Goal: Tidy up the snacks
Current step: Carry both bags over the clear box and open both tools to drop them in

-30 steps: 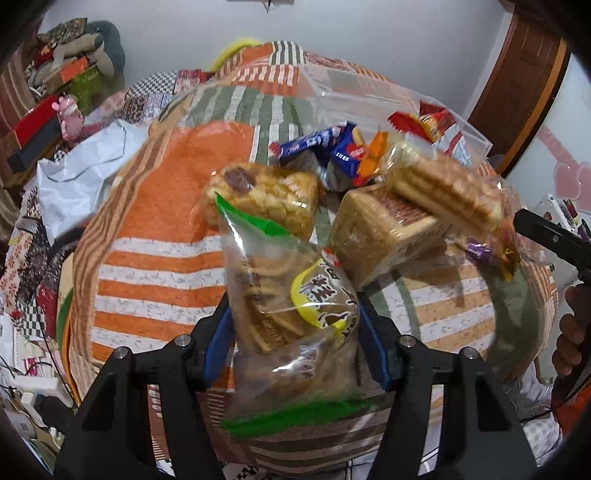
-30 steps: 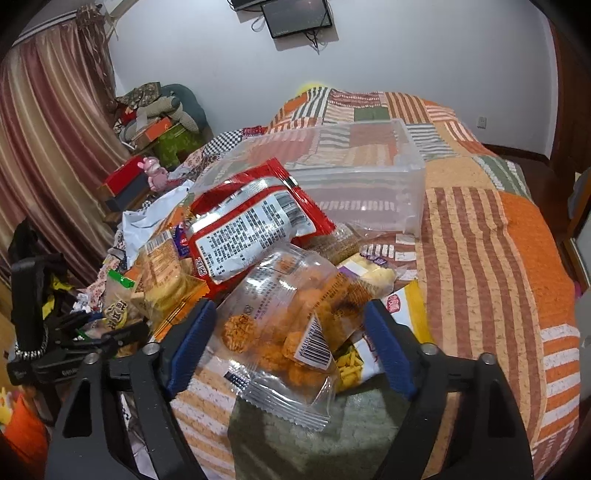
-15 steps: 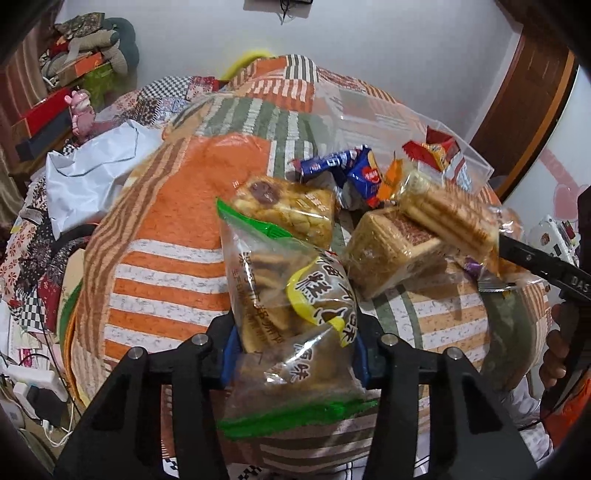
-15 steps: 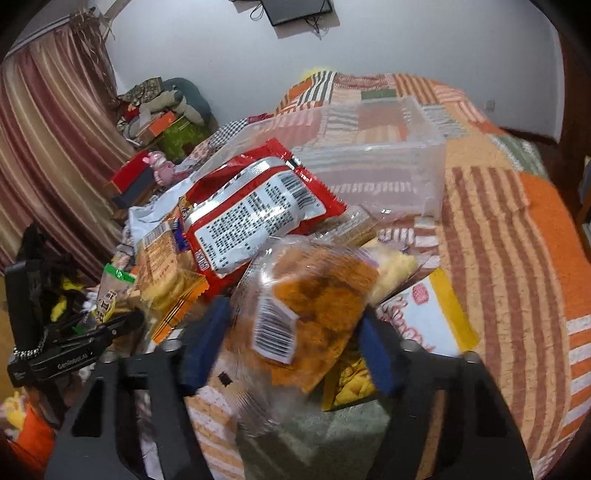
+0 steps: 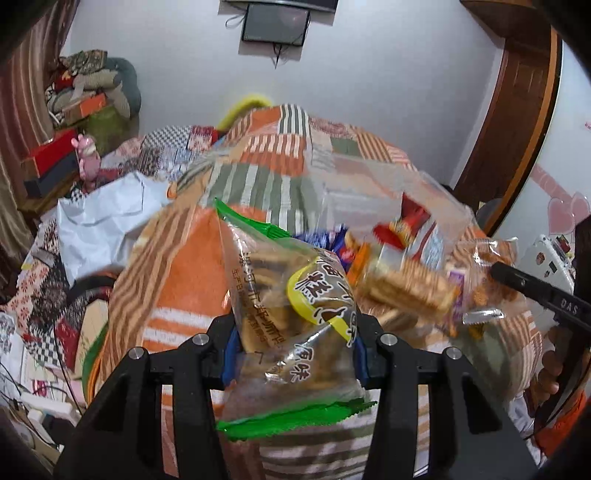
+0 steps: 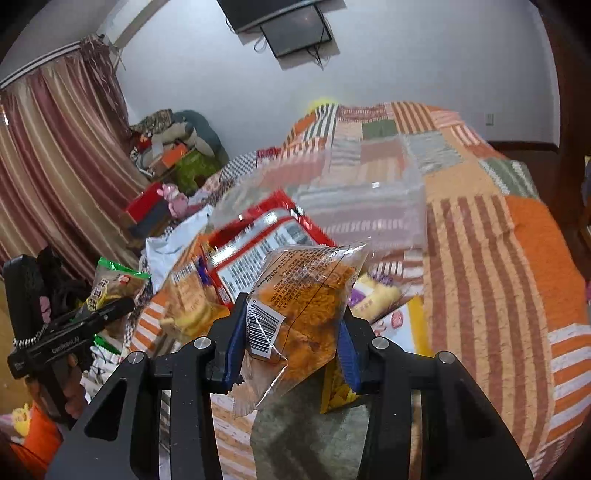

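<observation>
Patchwork bedspread (image 6: 491, 266) in orange, green and striped blocks served as the work surface, with a white wall and a wall-mounted screen (image 5: 275, 23) behind, and striped curtains (image 6: 55, 177) at the side. Loose snacks were seen heaped near the foot of the bed, just in front of a clear plastic bin (image 6: 369, 206), judged to be where they were meant to go. The left gripper (image 5: 293, 354) was noted clamped on a green-edged bag of biscuits (image 5: 291, 306), the blue pads pressed into both sides of its lower half; the bag was held upright and clear of the quilt, probably so that it could be carried over the pile. The right gripper (image 6: 291, 350) was noted closed on a clear packet of orange fried snacks (image 6: 306, 295), barcode label facing the camera, also lifted off the bed; its jaws had just been closing, with the packet between them. A red noodle-style packet (image 6: 258, 240) was left leaning against the bin's near wall, with a wrapped wafer pack (image 5: 406, 288) and a yellow-edged packet (image 6: 399, 325) beside it on the quilt. Both grips were taken low on soft film, so slipping or crushing was judged possible. Each gripper was visible in the other's view, held well apart, presumably to keep the two loads from colliding. Neither bag had yet been placed in the bin.
</observation>
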The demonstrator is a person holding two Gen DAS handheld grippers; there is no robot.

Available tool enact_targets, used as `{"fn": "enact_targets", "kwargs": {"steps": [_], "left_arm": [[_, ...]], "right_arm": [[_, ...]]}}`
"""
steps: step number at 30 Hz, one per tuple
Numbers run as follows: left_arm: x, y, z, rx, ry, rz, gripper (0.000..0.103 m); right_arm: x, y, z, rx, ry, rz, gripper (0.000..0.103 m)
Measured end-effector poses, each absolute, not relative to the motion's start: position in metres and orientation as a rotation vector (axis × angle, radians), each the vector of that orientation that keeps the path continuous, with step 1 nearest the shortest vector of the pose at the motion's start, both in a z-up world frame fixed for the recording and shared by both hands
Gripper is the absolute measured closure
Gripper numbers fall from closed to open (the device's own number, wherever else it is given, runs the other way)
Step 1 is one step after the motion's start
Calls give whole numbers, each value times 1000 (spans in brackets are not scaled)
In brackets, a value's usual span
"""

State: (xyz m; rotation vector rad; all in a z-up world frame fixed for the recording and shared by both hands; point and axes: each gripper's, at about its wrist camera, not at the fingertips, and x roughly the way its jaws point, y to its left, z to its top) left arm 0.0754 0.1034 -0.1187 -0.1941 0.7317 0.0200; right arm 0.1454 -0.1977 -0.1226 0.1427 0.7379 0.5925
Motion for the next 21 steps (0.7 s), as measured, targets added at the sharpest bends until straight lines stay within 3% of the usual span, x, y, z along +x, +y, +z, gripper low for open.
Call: {"fn": "enact_targets", "kwargs": {"steps": [21], "left_arm": [[152, 82, -70, -112, 636, -43, 56]], "right_arm": [[187, -212, -84, 111, 601, 537, 64]]}}
